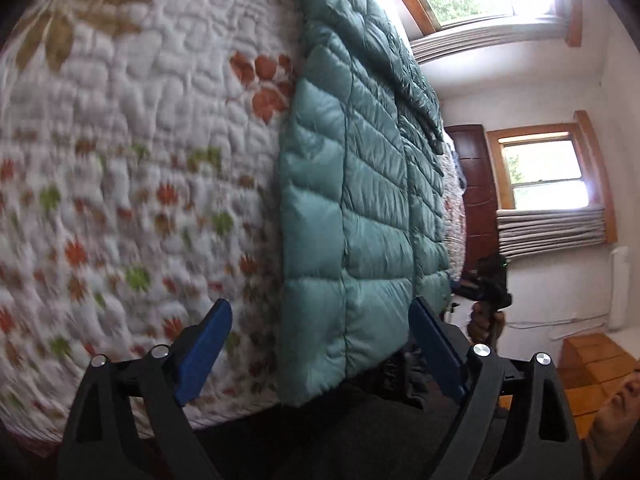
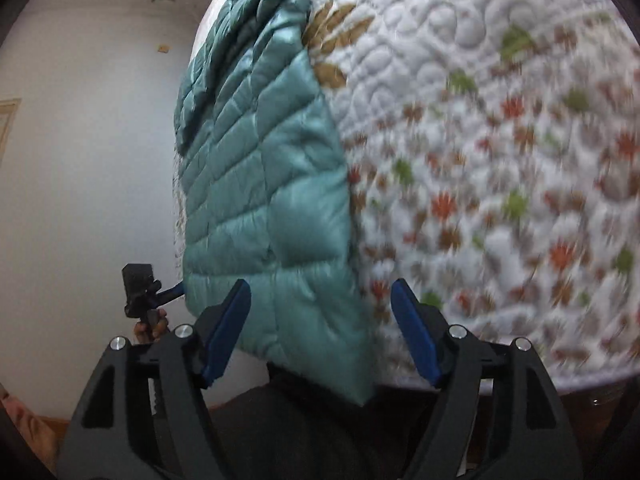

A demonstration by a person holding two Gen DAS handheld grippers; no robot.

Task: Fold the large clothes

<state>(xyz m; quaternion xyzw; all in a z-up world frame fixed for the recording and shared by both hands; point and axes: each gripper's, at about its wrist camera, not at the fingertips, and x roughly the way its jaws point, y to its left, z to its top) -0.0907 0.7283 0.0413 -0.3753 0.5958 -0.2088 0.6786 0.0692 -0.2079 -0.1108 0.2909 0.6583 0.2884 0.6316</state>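
The teal quilted puffer jacket (image 1: 360, 200) on the floral quilted bedspread (image 1: 140, 160) looks light, puffy and slippery, best pinched at its hem corners by the wide-open left gripper (image 1: 320, 344) and right gripper (image 2: 320, 328).

Motion blur smears the quilt (image 2: 500, 200) across the right half of the right wrist view, its small flowers soft. The teal puffer jacket (image 1: 360, 200) runs off the top edge in the left wrist view, collar unseen. At lower right, the other gripper (image 1: 494, 280) is too small to read.
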